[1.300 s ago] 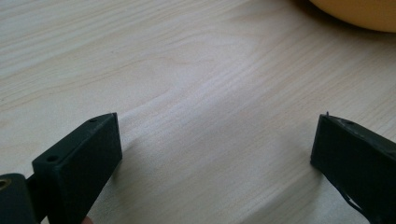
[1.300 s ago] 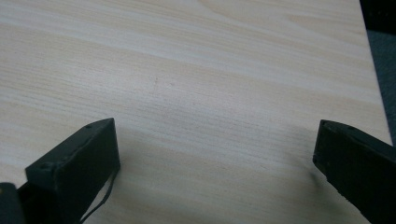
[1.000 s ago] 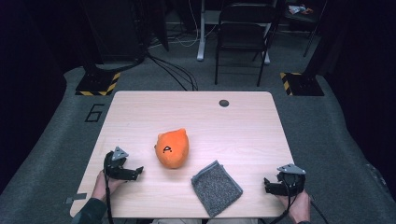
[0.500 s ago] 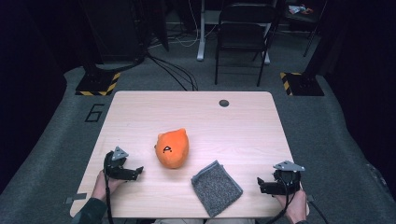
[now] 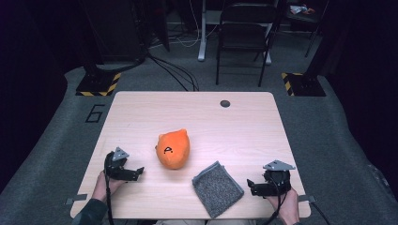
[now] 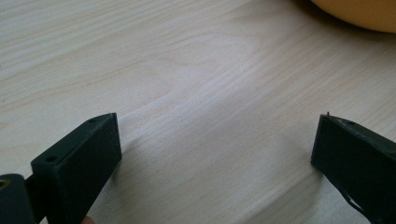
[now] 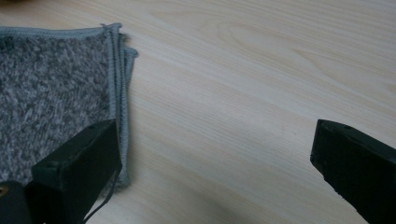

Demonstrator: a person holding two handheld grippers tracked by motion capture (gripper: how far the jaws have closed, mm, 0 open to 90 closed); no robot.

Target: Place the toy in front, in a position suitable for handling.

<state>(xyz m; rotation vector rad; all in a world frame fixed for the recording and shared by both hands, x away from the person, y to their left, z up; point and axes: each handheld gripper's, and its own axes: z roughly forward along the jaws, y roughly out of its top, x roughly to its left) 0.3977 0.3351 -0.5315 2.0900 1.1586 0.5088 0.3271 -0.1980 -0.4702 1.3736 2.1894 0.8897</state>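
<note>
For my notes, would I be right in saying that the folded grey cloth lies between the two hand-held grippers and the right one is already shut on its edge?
Not quite: the right hand-held gripper is open. The right gripper view shows its jaws wide apart, only beside the edge of the grey cloth. The cloth does lie between it and the left hand-held gripper.

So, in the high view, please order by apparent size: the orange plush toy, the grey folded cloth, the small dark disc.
1. Grey folded cloth and orange plush toy: look alike, unranked.
2. Small dark disc, clearly smallest.

both hand-held grippers (image 5: 136, 172) (image 5: 251, 187) wide open
</note>
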